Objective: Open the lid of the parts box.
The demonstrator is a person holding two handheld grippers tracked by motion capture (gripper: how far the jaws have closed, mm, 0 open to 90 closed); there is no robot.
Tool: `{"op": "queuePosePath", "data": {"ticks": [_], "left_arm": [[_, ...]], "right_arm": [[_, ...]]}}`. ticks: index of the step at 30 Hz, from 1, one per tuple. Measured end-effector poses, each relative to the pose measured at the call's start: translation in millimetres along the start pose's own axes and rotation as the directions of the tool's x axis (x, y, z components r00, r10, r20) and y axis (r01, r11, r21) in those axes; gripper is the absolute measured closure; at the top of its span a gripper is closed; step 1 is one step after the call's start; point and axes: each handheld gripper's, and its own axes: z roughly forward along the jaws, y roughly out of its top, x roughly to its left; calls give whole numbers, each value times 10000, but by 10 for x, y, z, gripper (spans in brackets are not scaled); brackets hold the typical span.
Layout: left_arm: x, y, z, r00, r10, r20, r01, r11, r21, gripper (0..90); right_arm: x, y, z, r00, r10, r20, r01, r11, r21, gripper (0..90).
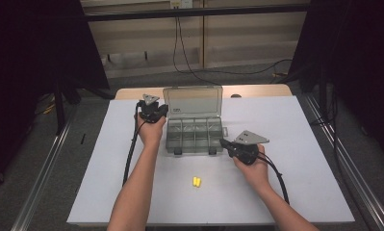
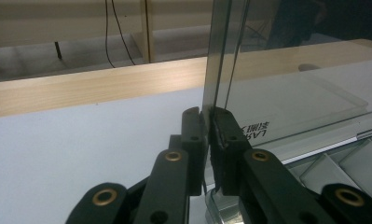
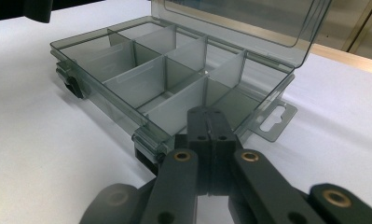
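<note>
Left gripper [image 2: 209, 140] pinches the organizer box lid [image 1: 193, 99] edge, propping it upright. Right gripper [image 3: 211, 123], clenched empty, presses the box base [image 3: 104, 100] corner, steadying it.

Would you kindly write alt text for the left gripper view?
The left gripper is shut on the side edge of the clear lid of an open plastic box, holding it upright. Beyond lie the white table and its wooden edge.
</note>
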Motion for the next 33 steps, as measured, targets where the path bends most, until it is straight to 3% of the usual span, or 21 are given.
{"op": "queuePosePath", "data": {"ticks": [4, 13, 33], "left_arm": [[-2, -21, 23, 9998, 200, 7, -200, 9996, 184, 843], [16, -25, 60, 10000, 93, -31, -92, 9997, 236, 844], [-15, -36, 133, 9992, 392, -55, -389, 9985, 393, 830]], "right_arm": [[-4, -1, -1, 10000, -6, -33, 6, 10000, 5, 900], [-3, -2, -1, 10000, -13, -28, 13, 10000, -1, 900], [1, -3, 0, 10000, -8, 18, 8, 10000, -33, 900]]}}
